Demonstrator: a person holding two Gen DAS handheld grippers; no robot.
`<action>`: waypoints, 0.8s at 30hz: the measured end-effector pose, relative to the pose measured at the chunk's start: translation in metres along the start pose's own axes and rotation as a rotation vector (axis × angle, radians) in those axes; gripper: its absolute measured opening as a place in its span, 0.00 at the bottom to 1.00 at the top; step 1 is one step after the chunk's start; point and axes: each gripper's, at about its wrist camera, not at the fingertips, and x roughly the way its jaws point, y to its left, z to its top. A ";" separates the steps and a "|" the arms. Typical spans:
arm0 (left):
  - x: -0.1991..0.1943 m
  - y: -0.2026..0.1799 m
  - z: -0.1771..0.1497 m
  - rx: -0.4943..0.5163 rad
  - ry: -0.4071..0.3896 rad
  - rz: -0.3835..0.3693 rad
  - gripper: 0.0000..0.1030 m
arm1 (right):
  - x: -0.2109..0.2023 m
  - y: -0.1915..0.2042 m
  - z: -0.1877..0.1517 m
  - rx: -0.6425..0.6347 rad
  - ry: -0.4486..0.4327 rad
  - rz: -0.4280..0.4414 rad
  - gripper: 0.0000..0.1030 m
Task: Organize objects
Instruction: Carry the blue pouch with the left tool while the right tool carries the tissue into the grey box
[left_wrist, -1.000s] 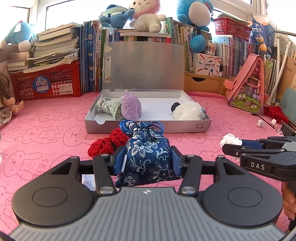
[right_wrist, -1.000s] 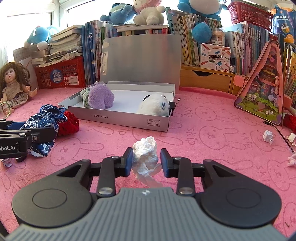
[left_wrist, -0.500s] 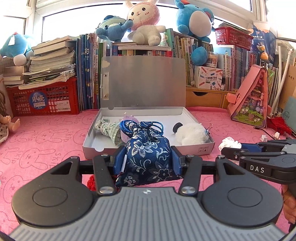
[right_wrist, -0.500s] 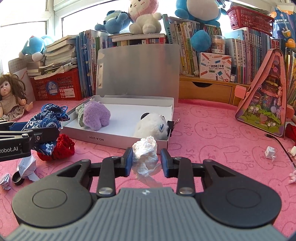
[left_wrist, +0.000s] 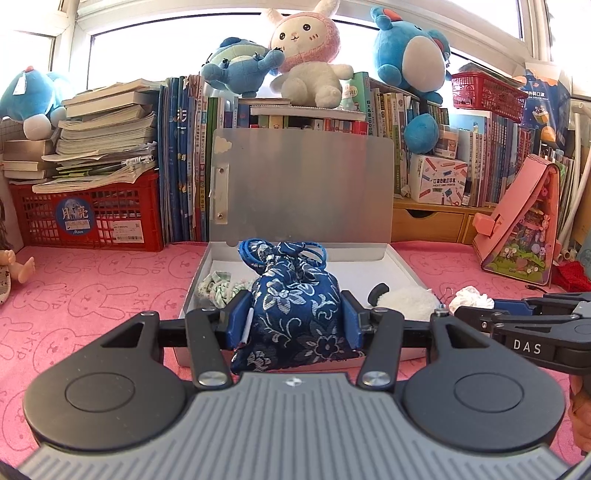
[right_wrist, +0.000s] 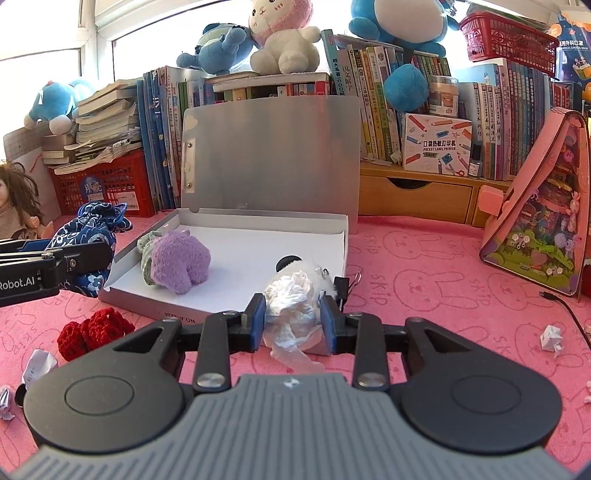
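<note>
Because the blue floral brocade drawstring pouch (left_wrist: 295, 306) bulged past the left gripper (left_wrist: 293, 321) at lower centre of the left view, jaws partly closed on its sides, it looked liable to sag or catch the shallow grey cardboard box (left_wrist: 402, 266) rim behind it. Across in the right view, the right gripper (right_wrist: 293, 317) at centre pinched a crumpled white tissue wad (right_wrist: 291, 299) with narrow jaws, its loose tail hanging below, so it could slip out before clearing the box (right_wrist: 258, 218) wall.

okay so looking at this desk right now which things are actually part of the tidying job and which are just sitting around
Part of the job:
- blue brocade pouch, clamped in the left gripper
- crumpled white tissue, clamped in the right gripper
- open grey box
- purple plush and white plush, inside it
- red knitted piece, probably

Just sitting around:
- doll
- shelf books
- pink toy house
</note>
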 end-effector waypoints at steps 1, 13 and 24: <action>0.003 0.001 0.002 -0.001 -0.002 -0.001 0.56 | 0.003 -0.001 0.002 0.004 0.001 -0.002 0.35; 0.035 0.004 0.024 0.006 -0.004 -0.015 0.56 | 0.025 -0.012 0.023 0.039 0.002 -0.040 0.35; 0.069 0.005 0.031 0.032 0.038 -0.005 0.56 | 0.043 -0.021 0.031 0.066 0.023 -0.023 0.35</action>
